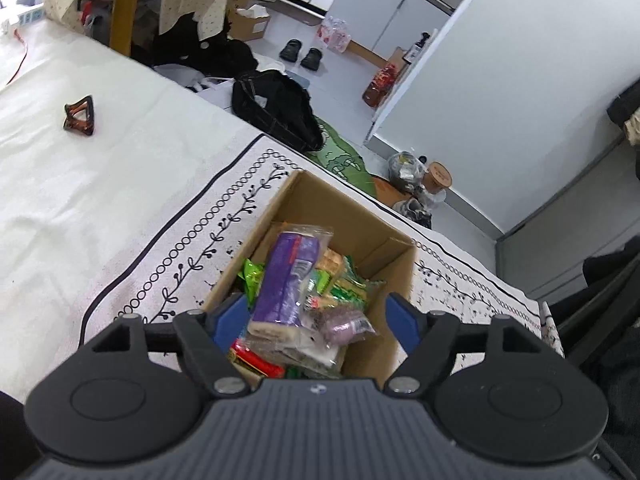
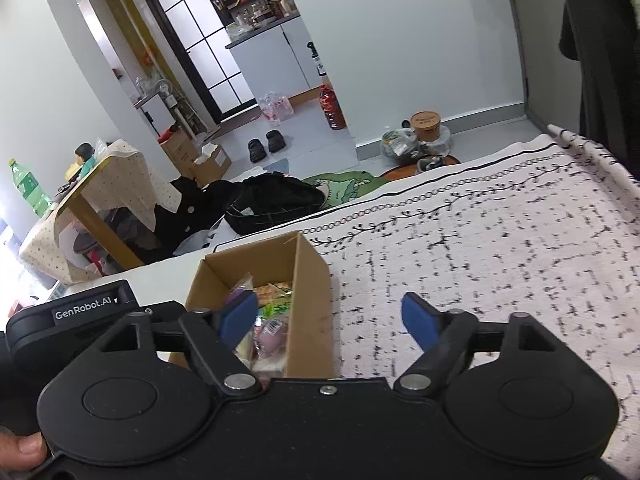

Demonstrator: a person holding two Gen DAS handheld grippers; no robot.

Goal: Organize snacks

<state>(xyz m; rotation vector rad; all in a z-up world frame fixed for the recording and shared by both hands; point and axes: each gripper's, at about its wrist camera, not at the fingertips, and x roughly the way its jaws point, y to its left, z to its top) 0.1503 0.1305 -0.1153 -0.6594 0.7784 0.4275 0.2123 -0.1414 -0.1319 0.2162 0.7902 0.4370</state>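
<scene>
We hold our left gripper (image 1: 316, 316) above an open cardboard box (image 1: 384, 248), its jaws spread wide with nothing pressed between the blue pads (image 1: 232, 318). The box sits directly ahead of and beneath those jaws, resting on a white cloth with a black vine-and-ring border (image 1: 224, 216) that covers the surface. Inside the box we see a heap of snacks: a long purple packet (image 1: 286, 276) lies lengthwise in the gap between the jaws, a small pink-purple wrapped snack (image 1: 346, 326) lies just to its right, green wrappers (image 1: 252, 276) show beyond the left pad, and a red packet (image 1: 256, 360) lies nearest the gripper body. Far off to the left of the jaws a brown hair claw (image 1: 80, 116) lies on plain white cloth.

Our right gripper (image 2: 330, 320) also has its jaws standing apart and empty. Its left pad (image 2: 238, 318) hangs over the box (image 2: 312, 280), while the right pad (image 2: 418, 320) is over the speckled cloth (image 2: 480, 260) beside it; the box's near wall falls between the jaws. A thumb (image 2: 24, 446) shows at the lower left corner.
</scene>
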